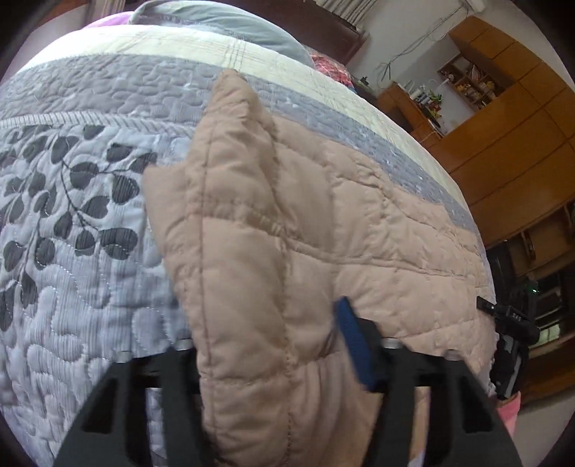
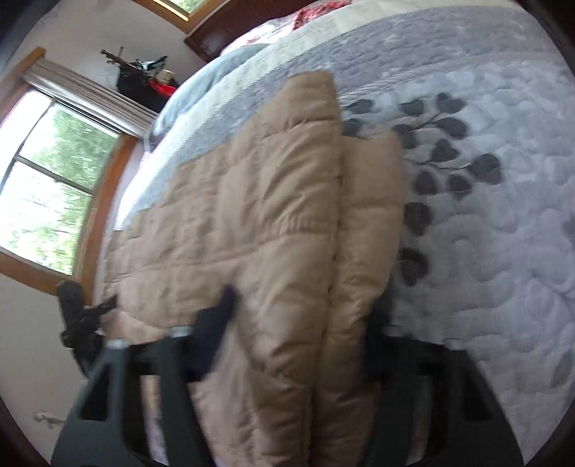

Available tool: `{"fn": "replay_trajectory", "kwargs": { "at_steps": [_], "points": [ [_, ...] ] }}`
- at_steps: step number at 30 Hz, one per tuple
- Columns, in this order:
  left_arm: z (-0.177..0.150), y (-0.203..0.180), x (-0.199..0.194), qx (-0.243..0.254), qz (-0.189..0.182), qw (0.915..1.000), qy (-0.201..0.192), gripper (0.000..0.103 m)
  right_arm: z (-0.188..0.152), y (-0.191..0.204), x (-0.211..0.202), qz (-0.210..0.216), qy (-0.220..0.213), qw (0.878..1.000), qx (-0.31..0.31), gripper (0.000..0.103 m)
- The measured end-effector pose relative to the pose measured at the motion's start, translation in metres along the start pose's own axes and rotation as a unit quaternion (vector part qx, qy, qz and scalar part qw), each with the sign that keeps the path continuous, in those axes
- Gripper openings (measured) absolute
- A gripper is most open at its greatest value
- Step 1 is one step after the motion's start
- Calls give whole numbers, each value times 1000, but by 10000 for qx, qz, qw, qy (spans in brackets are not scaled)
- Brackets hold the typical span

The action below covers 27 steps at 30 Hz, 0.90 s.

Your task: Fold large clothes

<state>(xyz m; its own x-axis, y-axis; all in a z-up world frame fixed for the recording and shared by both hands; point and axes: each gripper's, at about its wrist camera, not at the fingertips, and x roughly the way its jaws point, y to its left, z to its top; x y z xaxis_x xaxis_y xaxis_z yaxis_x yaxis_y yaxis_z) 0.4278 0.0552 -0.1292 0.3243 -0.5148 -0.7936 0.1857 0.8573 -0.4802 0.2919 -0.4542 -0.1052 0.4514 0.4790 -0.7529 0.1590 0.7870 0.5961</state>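
The left gripper point(image 1: 273, 345) clamps a thick fold of the tan quilted jacket point(image 1: 323, 230), its blue-padded finger pressed into the padding. The right gripper point(image 2: 298, 323) likewise pinches a doubled fold of the jacket point(image 2: 251, 215). The jacket lies spread across the bed's grey leaf-print quilt point(image 1: 72, 215). Beyond are a grey pillow point(image 1: 230, 18), wooden cabinets point(image 1: 503, 143) and a window point(image 2: 54, 172).
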Motion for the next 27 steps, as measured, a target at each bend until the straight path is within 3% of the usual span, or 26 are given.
{"fn": "replay_trajectory", "kwargs": {
  "at_steps": [1,4,10,17,21,27],
  "points": [
    [-1,-4,-3,-12,-28,10000,-56,31,-1,4,-3,23,-32,10000,-52,30],
    [-6,-14,-21,-6,-147,9996,-257,16,-7,19,-22,169,-170,9995,-217,19],
    [-16,-32,-75,80,-391,9974,-594,13,-29,64,-74,380,-347,9957,-767,17],
    [-73,-43,-171,351,-389,9941,-945,13,-88,106,-127,598,-398,9883,-1347,17],
    [-100,-44,-192,411,-305,9945,-909,13,-130,110,-142,699,-296,9867,-1439,17],
    [-151,-14,-182,232,-122,9982,-541,13,-177,91,-118,709,182,9905,-1161,17]
  ]
}}
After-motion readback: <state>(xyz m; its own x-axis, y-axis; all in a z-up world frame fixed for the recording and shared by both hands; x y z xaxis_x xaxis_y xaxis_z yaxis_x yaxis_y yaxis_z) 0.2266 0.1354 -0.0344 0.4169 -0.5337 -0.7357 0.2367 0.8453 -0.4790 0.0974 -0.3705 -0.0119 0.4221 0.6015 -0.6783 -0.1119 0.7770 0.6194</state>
